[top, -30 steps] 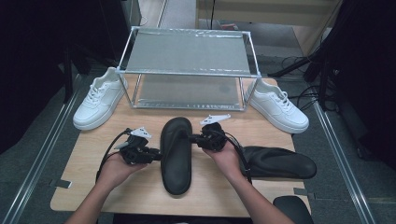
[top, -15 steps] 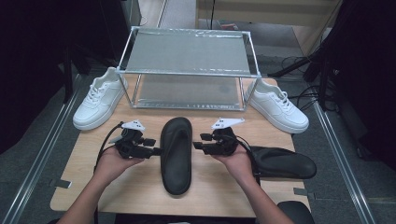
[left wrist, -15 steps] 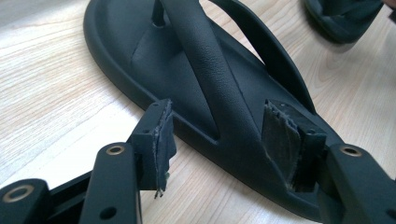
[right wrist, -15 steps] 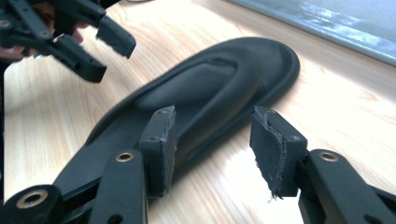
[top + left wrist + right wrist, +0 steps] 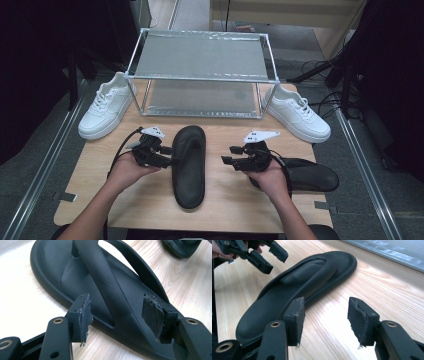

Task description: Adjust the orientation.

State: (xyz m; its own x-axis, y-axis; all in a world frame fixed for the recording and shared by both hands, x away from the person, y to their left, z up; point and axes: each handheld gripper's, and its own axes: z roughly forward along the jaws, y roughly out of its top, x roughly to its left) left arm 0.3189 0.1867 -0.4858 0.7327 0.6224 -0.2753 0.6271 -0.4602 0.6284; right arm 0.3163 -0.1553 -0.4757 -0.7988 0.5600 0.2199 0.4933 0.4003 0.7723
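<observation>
Releasing step: both hand-held grippers have just let go of the black sandal [image 5: 189,165], which lies flat at centre frame on the bench [image 5: 100,200], toe toward the rack. Left hand-held gripper [image 5: 167,156] sits just beside the sandal's left edge, jaws apart and just opened, straddling the strap in the left gripper view without pressing it. Right hand-held gripper [image 5: 227,155] is at centre right, clear of the sandal, jaws apart and just opened, nothing between them. Second black sandal [image 5: 310,176] lies at lower right behind the right hand; judged next target, needing a turn toward it. Farther up: wire rack [image 5: 200,75], two white sneakers [image 5: 102,112] [image 5: 297,112]. Dark room, cables on floor.
</observation>
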